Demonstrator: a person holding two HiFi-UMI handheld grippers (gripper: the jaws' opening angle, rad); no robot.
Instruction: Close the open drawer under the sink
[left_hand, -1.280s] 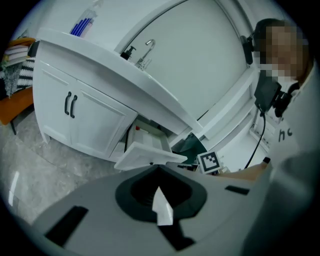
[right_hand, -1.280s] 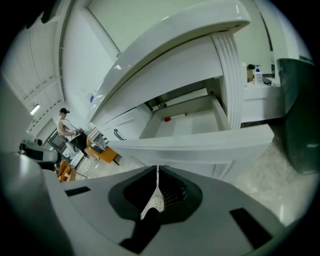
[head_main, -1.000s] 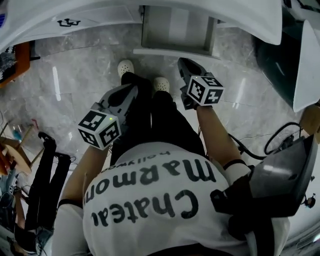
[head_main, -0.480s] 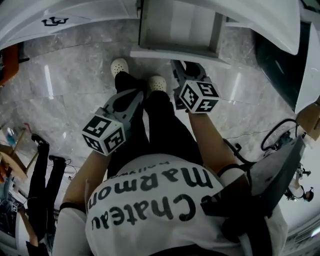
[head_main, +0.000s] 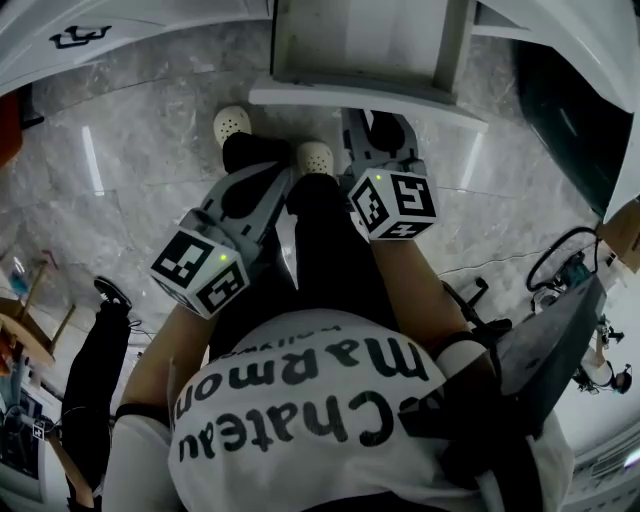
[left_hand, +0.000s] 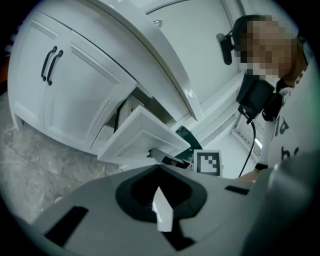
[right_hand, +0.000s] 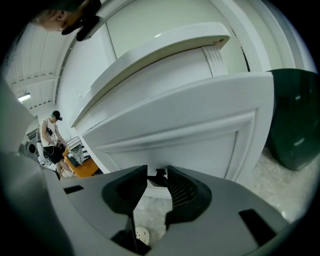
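The white drawer (head_main: 360, 97) under the sink stands pulled out at the top of the head view, its front panel facing me. My right gripper (head_main: 375, 125) points at that panel, its tips just below the panel's edge. In the right gripper view the drawer front (right_hand: 190, 130) fills the frame. The jaws of the right gripper (right_hand: 157, 177) have just been closing and stand apart, with a small dark handle piece (right_hand: 159, 175) showing in the gap at their tips. Whether they touch it I cannot tell. My left gripper (head_main: 272, 180) hangs lower left, shut and empty, seeing the drawer (left_hand: 145, 135) from the side.
A dark green bin (head_main: 565, 110) stands right of the drawer. Cabinet doors with black handles (left_hand: 50, 65) lie to its left. White shoes (head_main: 232, 122) stand on the marble floor before the drawer. Cables (head_main: 560, 265) lie at the right, and another person's legs (head_main: 100, 400) at the far left.
The right gripper has come up to the drawer front, which now sits nearer and larger in the head view. The left gripper has sunk a little.
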